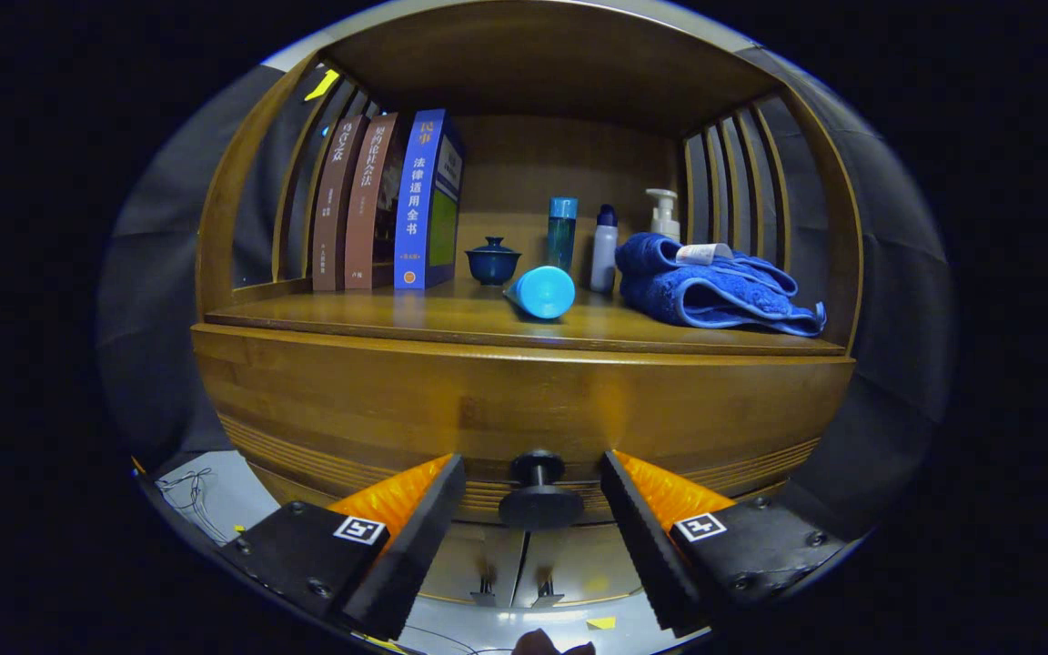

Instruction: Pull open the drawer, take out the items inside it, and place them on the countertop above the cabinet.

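The gripper (pixel 533 498) is spread wide, its two fingers flanking the drawer knob (pixel 539 496) with clear gaps on either side, touching nothing. The knob juts from the shut drawer front (pixel 524 409), so the contents are hidden. Above, the countertop (pixel 451 314) carries three upright books (pixel 387 205), a lidded teacup (pixel 492 262), a toppled blue bottle (pixel 542 292), three standing bottles (pixel 604 247) and a folded blue towel (pixel 715 291). Bare wood lies along the front edge.
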`<state>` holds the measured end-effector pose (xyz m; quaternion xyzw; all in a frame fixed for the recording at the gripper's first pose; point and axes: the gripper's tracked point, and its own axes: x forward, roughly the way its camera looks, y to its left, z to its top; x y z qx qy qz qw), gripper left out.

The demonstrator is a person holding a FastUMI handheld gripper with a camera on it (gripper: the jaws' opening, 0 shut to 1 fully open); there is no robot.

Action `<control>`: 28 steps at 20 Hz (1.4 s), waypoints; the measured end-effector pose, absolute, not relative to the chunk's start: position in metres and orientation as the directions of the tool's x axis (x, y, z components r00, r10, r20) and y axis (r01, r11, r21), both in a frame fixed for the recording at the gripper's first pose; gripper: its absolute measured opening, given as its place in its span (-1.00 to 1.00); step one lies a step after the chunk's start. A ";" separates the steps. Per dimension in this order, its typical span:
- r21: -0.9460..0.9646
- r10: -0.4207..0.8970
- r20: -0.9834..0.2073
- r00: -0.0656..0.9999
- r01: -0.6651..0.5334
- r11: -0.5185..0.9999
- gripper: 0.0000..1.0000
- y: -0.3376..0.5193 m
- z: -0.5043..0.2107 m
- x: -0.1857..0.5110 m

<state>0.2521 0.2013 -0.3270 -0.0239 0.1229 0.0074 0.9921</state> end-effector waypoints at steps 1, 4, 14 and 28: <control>-0.050 0.009 -0.238 0.971 -0.021 0.999 0.99 0.204 -0.326 0.252; -0.091 0.013 -0.241 0.971 -0.035 0.995 0.98 0.206 -0.336 0.252; -0.040 0.129 -0.203 0.971 -0.139 0.989 0.99 0.210 -0.279 0.218; -0.027 0.157 -0.087 0.984 -0.160 0.987 0.98 0.245 -0.116 0.140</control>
